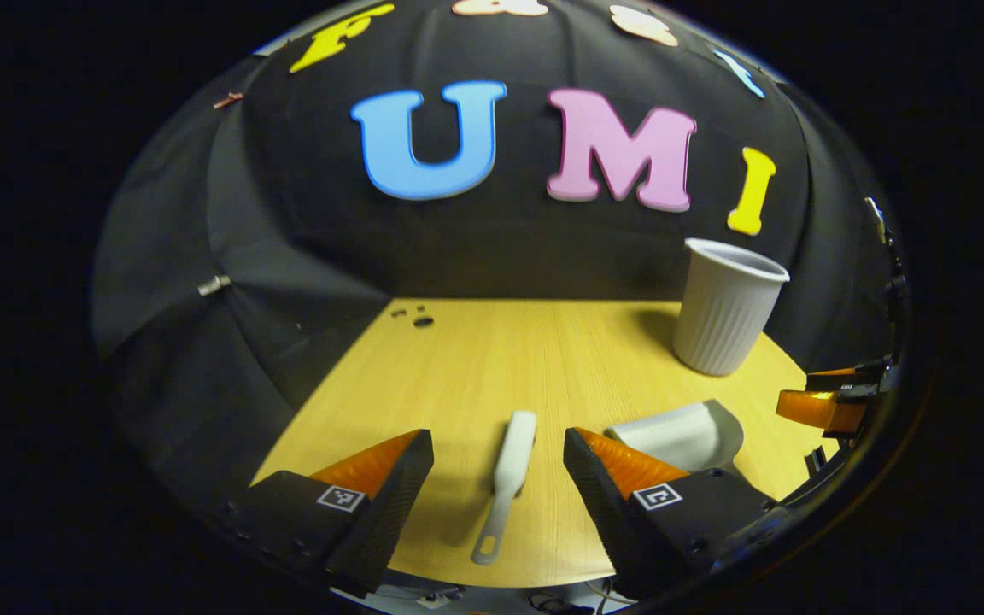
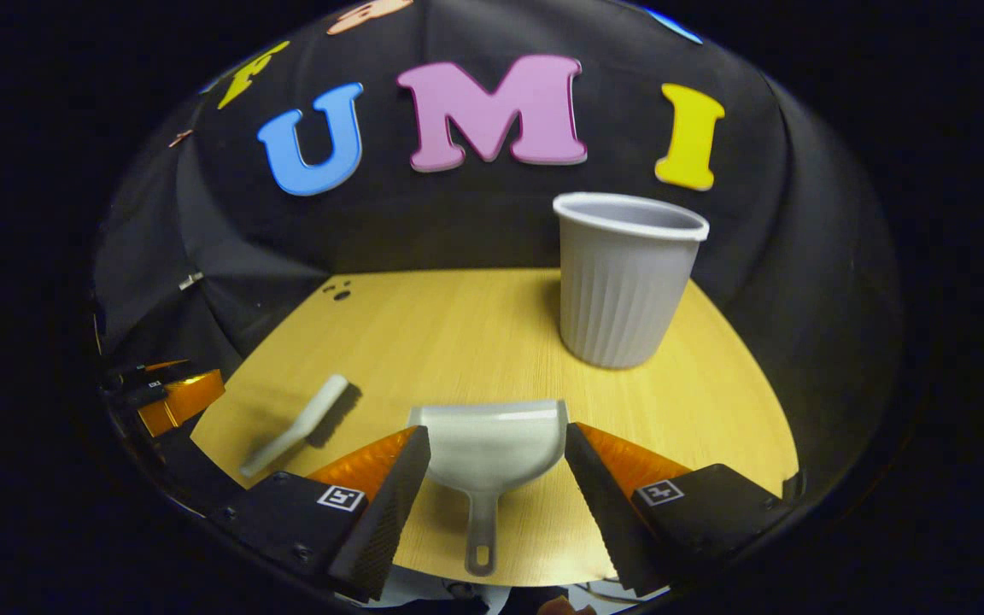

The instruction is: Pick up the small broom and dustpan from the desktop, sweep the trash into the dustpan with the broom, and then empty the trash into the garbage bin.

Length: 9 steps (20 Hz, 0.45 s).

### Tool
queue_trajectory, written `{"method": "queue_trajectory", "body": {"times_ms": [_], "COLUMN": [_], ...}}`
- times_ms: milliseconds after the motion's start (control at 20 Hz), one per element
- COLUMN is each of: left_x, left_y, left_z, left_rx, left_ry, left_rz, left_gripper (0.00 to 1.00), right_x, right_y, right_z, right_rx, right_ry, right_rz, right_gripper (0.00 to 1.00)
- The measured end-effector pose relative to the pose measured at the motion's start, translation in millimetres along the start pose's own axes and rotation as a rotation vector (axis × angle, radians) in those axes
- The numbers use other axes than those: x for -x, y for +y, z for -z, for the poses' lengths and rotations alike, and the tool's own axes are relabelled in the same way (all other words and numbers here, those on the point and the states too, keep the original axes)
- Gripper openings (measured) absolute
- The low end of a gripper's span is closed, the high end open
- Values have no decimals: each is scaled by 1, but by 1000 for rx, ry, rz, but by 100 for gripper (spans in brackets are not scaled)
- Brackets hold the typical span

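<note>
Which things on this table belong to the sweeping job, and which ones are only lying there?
Belong to the job:
- small broom, between the open left gripper fingers
- dustpan, between the open right gripper fingers
- garbage bin, upright at the back

Just there:
- small dark holes in the table corner; no trash is recognisable.

Left gripper (image 1: 499, 453) hovering open over a small white broom (image 1: 505, 483) on a wooden desktop (image 1: 492, 359).

The broom lies between the two spread fingers, touching neither, handle end pointing toward the camera. Just right of it rests a white dustpan (image 1: 684, 434), partly hidden behind the right finger. A ribbed white garbage bin (image 1: 724, 307) stands upright farther back on the right. The other gripper (image 1: 834, 400) shows at the far right edge.
</note>
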<state>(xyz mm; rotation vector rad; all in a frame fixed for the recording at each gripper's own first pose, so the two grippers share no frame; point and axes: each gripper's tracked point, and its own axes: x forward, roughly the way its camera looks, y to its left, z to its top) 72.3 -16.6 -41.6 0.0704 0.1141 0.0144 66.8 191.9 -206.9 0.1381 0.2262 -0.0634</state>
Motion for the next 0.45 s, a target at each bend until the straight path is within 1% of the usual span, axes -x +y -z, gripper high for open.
{"method": "queue_trajectory", "body": {"times_ms": [50,100,250,350,450], "left_x": [14,28,68,71,77], "left_y": [5,6,-1,4,-1], "left_z": [-16,-28,-61,-62,-60], "left_rx": [1,9,50,48,63], "left_ry": [-53,-103,-233,-288,-303], "left_rz": [-24,-32,-13,-24,-21], "left_gripper": [98,98,98,98,98], "right_x": [9,23,64,84,97], "right_y": [4,8,19,27,32], "right_z": [-17,-32,-65,-70,-67], "right_rx": [10,13,19,40,58], "right_ry": [-51,-99,-218,-262,-286], "right_rz": [-9,-18,-45,-56,-60], "right_gripper": [99,99,99,99,99]}}
